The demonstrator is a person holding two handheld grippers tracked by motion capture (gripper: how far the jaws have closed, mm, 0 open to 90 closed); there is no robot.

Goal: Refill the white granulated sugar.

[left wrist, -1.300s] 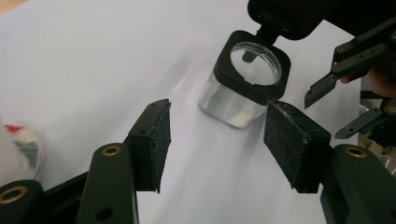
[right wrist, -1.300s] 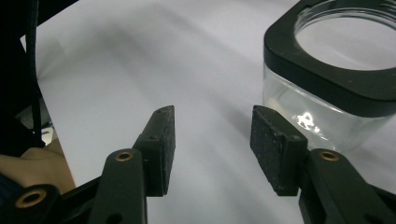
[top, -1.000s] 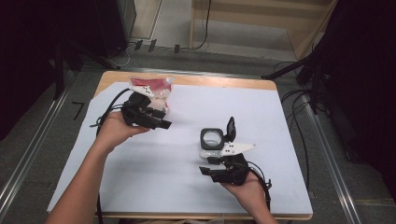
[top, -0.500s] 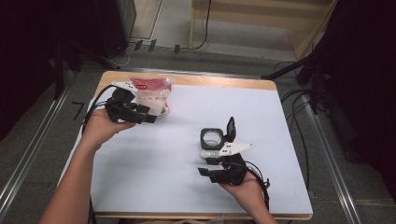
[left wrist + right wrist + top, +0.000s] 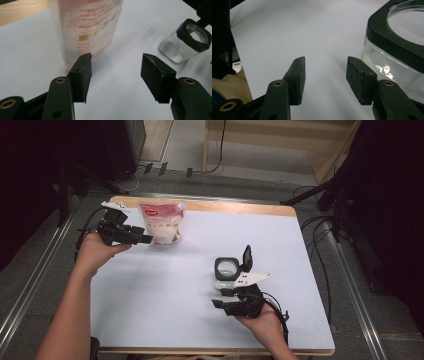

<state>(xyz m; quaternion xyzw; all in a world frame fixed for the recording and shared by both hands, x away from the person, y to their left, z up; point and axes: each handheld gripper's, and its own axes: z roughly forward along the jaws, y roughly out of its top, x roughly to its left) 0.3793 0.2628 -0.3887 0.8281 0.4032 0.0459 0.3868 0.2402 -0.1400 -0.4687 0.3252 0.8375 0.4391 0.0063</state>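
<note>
Inspector: Pouch [image 5: 162,224] stands upper left of the high view, on the bench [image 5: 165,290]; left tongs [image 5: 148,239] gape empty beside it.

Clerk: Handling?

Inspector: Likely light, soft, slippery film; grip mid-body. Right tongs [image 5: 325,72] part-open, empty, beside the jar [image 5: 226,270].

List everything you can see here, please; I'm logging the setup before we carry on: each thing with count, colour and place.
Pouch: one, clear with red print and white contents, upright at the table's far left.
Jar: one, clear glass with a black square collar, its black lid flipped up, a little white powder inside, right of the table's middle.
Table: one, white top with a wooden far edge.
Cables: several, black, on the floor to the right.
Left claw: one, black, jaws open, beside the pouch's lower left.
Right claw: one, black, jaws open, just near-side of the jar.
</note>
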